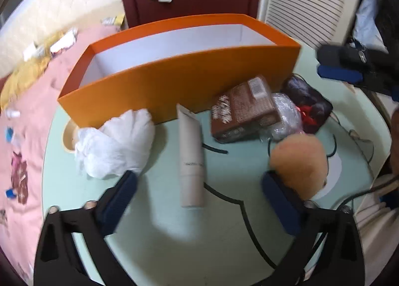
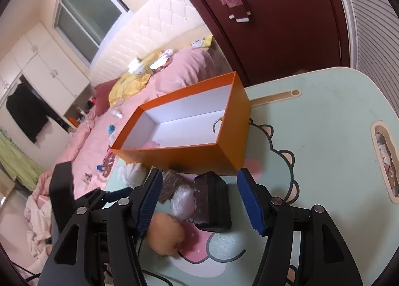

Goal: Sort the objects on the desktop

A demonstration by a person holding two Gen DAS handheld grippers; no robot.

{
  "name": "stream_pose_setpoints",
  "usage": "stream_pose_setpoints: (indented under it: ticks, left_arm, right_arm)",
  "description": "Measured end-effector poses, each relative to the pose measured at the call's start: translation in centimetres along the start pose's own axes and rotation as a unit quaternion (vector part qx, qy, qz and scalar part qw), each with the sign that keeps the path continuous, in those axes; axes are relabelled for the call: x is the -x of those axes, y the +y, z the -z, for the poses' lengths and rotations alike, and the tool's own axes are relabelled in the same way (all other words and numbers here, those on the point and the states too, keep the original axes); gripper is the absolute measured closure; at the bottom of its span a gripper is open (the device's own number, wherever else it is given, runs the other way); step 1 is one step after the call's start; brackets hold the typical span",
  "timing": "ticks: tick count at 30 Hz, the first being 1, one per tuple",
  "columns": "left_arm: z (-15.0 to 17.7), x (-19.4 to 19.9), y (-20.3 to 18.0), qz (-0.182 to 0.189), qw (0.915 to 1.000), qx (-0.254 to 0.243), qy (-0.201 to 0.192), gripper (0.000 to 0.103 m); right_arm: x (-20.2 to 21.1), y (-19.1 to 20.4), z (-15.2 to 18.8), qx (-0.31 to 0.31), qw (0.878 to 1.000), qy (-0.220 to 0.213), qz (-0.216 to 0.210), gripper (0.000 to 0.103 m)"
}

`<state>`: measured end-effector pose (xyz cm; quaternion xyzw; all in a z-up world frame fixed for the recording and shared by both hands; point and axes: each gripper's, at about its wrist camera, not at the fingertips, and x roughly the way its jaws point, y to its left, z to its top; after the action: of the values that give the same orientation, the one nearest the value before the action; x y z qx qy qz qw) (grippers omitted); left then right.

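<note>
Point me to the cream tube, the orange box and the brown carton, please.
cream tube (image 1: 191,158): left wrist view, middle of its body.
orange box (image 1: 184,86): left wrist view, near outer wall.
brown carton (image 1: 245,109): left wrist view, top face.

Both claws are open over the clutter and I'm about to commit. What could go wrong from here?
1. The cream tube lies between the left claw's fingers, but the white crumpled bag sits right by one finger; closing may snag it.
2. The dark pouch below the right claw sits against the bubble-wrapped item and orange puff; lifting may drag them.
3. The orange box stands close behind; a low carry could clip its wall.
</note>
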<state>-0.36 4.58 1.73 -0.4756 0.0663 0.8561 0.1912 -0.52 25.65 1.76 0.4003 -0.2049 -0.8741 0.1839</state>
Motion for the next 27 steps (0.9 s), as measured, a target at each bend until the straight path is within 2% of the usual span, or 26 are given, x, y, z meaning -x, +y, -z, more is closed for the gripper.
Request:
stream_pose_setpoints:
  ticks: [2,9,13,15,16,19,23,27]
  left_arm:
    - [0.3,-0.1,-0.5,-0.008,0.9999,-0.007,-0.008,0.000]
    - [0.8,-0.3,-1.4,-0.019,0.9995,-0.013,-0.022,0.000]
    - [1.3,0.0,-1.6,-0.021,0.9994,-0.012,-0.024,0.000]
    - [1.2,-0.3,-1.5,-0.020,0.9994,-0.013,-0.024,0.000]
    - [1.2,-0.3,-1.4,-0.020,0.9994,-0.013,-0.024,0.000]
    - [1.0,-0.6,-0.9,-0.019,0.9994,-0.013,-0.024,0.000]
    - [0.9,-0.6,-0.8,-0.018,0.9994,-0.014,-0.025,0.000]
    - [0.8,-0.7,-0.6,-0.018,0.9994,-0.014,-0.025,0.000]
  right_arm:
    - [-0.2,-0.1,0.0,-0.004,1.000,0.000,0.007,0.034]
    - [-1.2,-1.9,0.3,-0.047,0.998,0.008,0.033,0.033]
    - [-2.2,-3.5,1.0,-0.075,0.995,0.019,0.068,0.027]
    - [-1.4,-4.1,1.2,-0.092,0.994,-0.016,0.059,0.024]
    - [-1.2,-4.3,1.2,-0.099,0.993,-0.020,0.054,0.023]
    - [-0.6,-4.5,1.7,-0.111,0.992,-0.047,0.027,0.012]
    - [-0.3,-4.0,2.3,-0.086,0.994,-0.064,0.028,0.011]
    - [-0.2,-4.1,2.3,-0.083,0.994,-0.062,0.020,0.010]
